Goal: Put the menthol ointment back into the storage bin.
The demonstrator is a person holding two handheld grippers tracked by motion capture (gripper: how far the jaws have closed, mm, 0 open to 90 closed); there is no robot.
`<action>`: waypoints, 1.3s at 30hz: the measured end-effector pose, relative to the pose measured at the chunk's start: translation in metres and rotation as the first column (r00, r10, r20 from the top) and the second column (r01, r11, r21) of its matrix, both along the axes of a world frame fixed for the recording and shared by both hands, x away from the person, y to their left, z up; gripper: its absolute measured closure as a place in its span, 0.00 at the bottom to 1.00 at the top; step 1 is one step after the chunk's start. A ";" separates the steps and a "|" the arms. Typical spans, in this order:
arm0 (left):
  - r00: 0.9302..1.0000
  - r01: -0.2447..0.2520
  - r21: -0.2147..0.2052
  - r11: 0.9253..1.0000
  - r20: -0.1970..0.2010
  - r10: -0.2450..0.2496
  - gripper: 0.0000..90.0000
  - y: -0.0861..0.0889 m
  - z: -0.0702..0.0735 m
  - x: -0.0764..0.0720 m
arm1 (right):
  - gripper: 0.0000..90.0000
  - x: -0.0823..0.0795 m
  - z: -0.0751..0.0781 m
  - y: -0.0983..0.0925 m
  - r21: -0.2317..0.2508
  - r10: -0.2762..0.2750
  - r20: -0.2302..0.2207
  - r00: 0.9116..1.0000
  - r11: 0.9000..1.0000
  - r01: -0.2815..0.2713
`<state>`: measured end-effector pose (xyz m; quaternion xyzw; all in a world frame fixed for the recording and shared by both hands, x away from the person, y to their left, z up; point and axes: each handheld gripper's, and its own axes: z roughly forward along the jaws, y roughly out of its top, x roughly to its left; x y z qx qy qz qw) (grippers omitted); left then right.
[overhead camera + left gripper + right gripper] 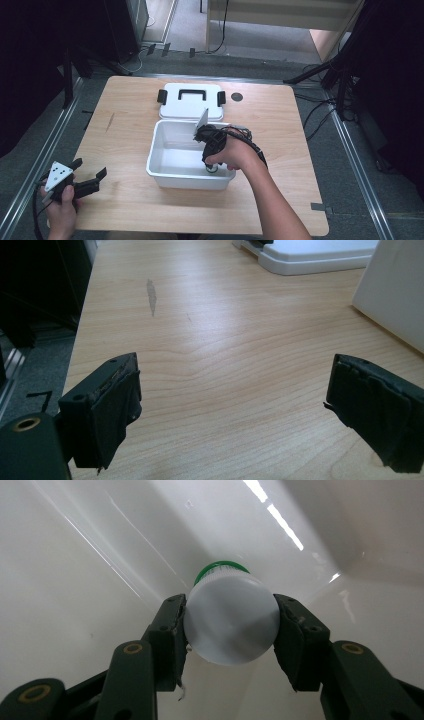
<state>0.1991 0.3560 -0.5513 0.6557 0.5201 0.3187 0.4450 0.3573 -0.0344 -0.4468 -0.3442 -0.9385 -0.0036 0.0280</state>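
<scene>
Your right gripper is clamped on a small white bottle with a green cap; in the right gripper view the bottle sits in the middle of the frame, its round white bottom facing the camera, and both black pads press against its sides. Behind it you see the glossy white inside of the box, with a corner of the box at the upper right of the frame. In the high view your right hand is at the centre of the frame, reaching down into the open white box near its right-hand end, with the gripper pointing downward by the near wall. The box lid, white with a black handle and black side clips, lies flat on the wooden table just above the box in the frame. Your left gripper rests at the lower left of the high view, well apart from the box, held by your left hand. In the left gripper view its jaws stand wide apart with nothing but bare table between them; the box wall shows at the right edge and the lid at the top.
</scene>
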 end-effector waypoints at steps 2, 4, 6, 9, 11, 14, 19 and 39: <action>1.000 -0.001 -0.001 1.000 0.001 0.001 0.09 0.000 0.000 0.000 | 0.57 0.000 -0.003 0.001 -0.003 0.000 0.003 1.000 1.000 0.000; 1.000 -0.001 -0.001 1.000 0.001 0.001 0.09 0.000 0.000 0.000 | 0.57 0.000 -0.006 0.002 -0.007 0.008 0.005 1.000 1.000 -0.008; 1.000 0.000 0.000 1.000 0.000 0.000 0.09 0.000 0.000 0.000 | 0.57 -0.001 -0.008 0.002 -0.007 0.019 0.005 1.000 1.000 -0.019; 1.000 0.001 0.001 1.000 0.000 -0.001 0.09 0.000 0.000 0.000 | 0.57 -0.002 -0.012 0.003 -0.014 0.025 0.002 1.000 1.000 -0.025; 1.000 0.001 0.002 1.000 -0.001 -0.001 0.09 0.000 0.000 0.000 | 0.57 -0.002 -0.014 0.004 -0.023 0.033 0.005 0.999 0.999 -0.033; 1.000 0.000 0.006 1.000 0.002 -0.001 0.09 0.000 0.000 0.000 | 0.57 -0.004 -0.017 0.005 -0.028 0.046 0.007 0.999 0.999 -0.046; 1.000 0.002 0.007 1.000 0.001 -0.002 0.09 -0.001 0.000 0.000 | 0.57 -0.005 -0.018 0.005 -0.030 0.072 0.013 0.997 0.997 -0.072; 1.000 -0.001 0.012 1.000 0.001 0.001 0.09 -0.001 0.000 0.000 | 0.34 -0.014 0.025 0.000 0.000 0.080 0.036 0.996 0.997 -0.080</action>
